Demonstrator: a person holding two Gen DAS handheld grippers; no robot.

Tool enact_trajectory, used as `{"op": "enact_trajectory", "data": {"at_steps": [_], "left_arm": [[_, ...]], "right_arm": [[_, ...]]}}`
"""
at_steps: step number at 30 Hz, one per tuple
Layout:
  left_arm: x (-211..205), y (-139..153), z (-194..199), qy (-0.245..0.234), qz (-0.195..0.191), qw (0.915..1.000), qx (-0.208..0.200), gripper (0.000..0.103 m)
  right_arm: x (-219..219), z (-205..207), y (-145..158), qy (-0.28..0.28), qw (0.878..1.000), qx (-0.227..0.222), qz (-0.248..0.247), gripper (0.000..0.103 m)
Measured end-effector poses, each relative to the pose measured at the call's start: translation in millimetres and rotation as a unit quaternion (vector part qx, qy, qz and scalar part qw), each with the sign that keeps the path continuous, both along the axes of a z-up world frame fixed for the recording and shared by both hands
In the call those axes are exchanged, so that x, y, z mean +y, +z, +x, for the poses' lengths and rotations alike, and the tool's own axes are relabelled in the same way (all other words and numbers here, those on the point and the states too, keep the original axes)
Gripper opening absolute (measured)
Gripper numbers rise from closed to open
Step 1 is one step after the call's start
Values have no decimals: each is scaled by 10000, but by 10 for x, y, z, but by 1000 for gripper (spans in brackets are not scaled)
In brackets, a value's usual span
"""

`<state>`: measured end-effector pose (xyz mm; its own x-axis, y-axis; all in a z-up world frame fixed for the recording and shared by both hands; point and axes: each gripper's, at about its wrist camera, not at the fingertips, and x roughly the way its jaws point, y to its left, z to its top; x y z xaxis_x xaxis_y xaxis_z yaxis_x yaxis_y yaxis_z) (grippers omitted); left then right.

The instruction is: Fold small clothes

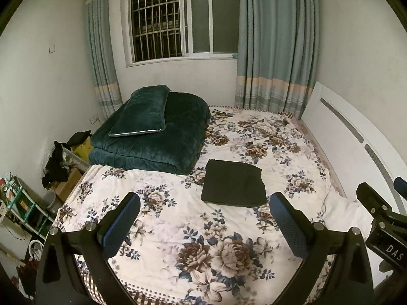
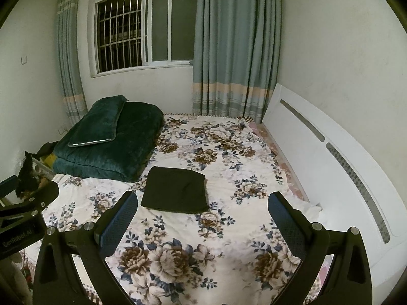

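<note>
The small dark fabric garment (image 1: 233, 184) lies as a neat folded square mid-bed on the flowered bed sheet (image 1: 178, 231), nearer the foot edge. Left tool (image 1: 203, 225) and right tool (image 2: 202, 225) hover spread, empty. Folding looks finished.

Folded dark garment on the bed

The dark garment (image 1: 233, 184) (image 2: 175, 190) is folded into a flat, near-square packet. It lies on the floral bedsheet, a little toward 12 o'clock from the middle of each view, edges slightly uneven.
</note>
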<state>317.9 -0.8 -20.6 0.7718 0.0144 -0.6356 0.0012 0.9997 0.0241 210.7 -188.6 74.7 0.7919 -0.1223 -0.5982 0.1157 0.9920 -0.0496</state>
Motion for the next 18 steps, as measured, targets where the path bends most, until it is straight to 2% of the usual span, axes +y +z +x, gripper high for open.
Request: {"op": "enact_trajectory", "data": {"at_steps": [18], "left_arm": [[-13,71,-20,39,33,10000,-44,103]], "right_arm": [[47,-2,25,-8,10000,5,46,103]]}}
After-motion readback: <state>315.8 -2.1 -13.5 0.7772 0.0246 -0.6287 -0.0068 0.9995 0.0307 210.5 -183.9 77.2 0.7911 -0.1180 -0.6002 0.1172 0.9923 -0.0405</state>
